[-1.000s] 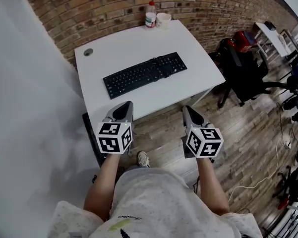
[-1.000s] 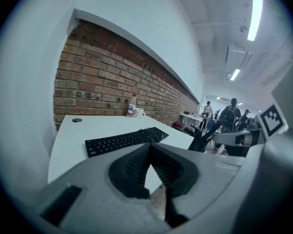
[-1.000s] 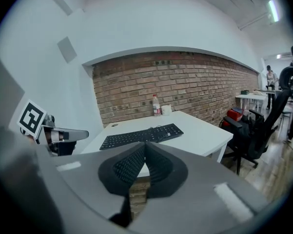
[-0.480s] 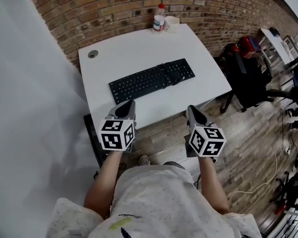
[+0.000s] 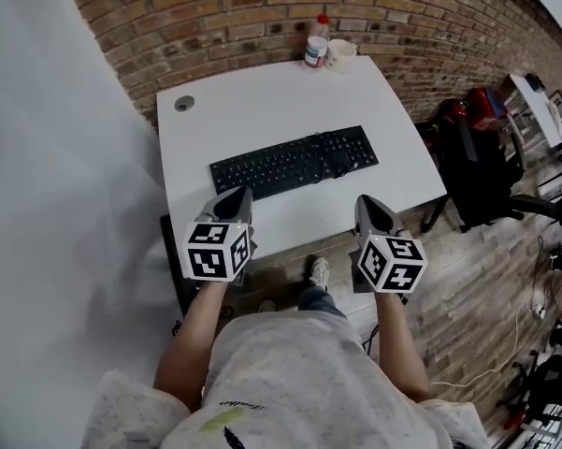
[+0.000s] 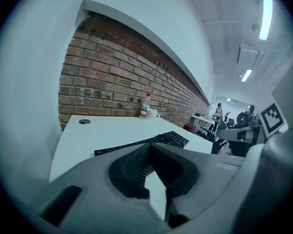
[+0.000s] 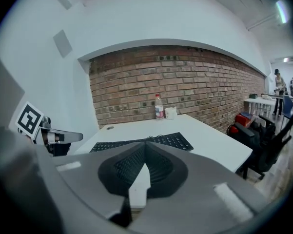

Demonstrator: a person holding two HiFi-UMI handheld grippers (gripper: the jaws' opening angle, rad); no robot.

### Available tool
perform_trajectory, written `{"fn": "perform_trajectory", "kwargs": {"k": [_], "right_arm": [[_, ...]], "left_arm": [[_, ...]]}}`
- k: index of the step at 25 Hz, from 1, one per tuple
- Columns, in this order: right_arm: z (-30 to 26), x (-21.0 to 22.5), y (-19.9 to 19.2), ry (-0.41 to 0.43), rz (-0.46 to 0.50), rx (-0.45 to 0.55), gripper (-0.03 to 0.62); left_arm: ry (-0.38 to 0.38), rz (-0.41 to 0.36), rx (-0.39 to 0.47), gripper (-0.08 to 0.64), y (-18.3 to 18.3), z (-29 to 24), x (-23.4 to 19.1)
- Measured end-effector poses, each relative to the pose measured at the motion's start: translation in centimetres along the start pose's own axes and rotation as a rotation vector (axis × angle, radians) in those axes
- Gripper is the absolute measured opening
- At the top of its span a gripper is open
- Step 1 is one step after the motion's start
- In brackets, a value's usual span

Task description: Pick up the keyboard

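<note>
A black keyboard (image 5: 295,162) lies slightly slanted across the middle of the white table (image 5: 262,106). It also shows flat on the table in the left gripper view (image 6: 162,139) and the right gripper view (image 7: 158,141). My left gripper (image 5: 236,195) hangs over the table's front edge, just short of the keyboard's left end, jaws shut and empty. My right gripper (image 5: 366,202) is also at the front edge, below the keyboard's right end, shut with nothing in it. In their own views, the left gripper (image 6: 150,146) and the right gripper (image 7: 145,144) show jaws pressed together.
A bottle (image 5: 315,43) and a white mug (image 5: 339,55) stand at the table's far edge against the brick wall (image 5: 262,17). A round cable hole (image 5: 184,104) sits at the far left. A black office chair (image 5: 482,171) stands right of the table.
Both grippers have come forward to the table's front edge, side by side, still shut. The table and keyboard now sit closer in the head view.
</note>
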State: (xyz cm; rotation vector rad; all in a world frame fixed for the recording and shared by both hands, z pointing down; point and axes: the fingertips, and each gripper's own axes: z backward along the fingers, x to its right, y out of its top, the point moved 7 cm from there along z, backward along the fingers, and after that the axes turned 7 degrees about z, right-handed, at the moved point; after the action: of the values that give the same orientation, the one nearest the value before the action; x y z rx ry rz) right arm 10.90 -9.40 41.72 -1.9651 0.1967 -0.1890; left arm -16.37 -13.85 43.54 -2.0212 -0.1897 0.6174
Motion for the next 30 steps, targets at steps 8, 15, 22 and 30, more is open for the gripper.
{"fn": "perform_trajectory", "kwargs": {"k": [8, 15, 22, 30], "right_arm": [[-5.7, 4.2, 1.1, 0.082, 0.021, -0.016, 0.011], [-11.1, 8.4, 1.7, 0.141, 0.061, -0.059, 0.011], [-15.9, 11.0, 1.5, 0.198, 0.104, -0.105, 0.014], [-19.6, 13.1, 0.4, 0.256, 0.137, -0.169, 0.08]], "left_arm": [[0.125, 0.038, 0.016, -0.005, 0.2, -3.4, -1.2], [0.248, 0.09, 0.022, -0.005, -0.2, -6.5, -2.6], [0.348, 0.149, 0.042, 0.043, -0.7, -8.5, -3.9], [0.45, 0.182, 0.032, 0.163, -1.6, -9.2, -5.1]]}}
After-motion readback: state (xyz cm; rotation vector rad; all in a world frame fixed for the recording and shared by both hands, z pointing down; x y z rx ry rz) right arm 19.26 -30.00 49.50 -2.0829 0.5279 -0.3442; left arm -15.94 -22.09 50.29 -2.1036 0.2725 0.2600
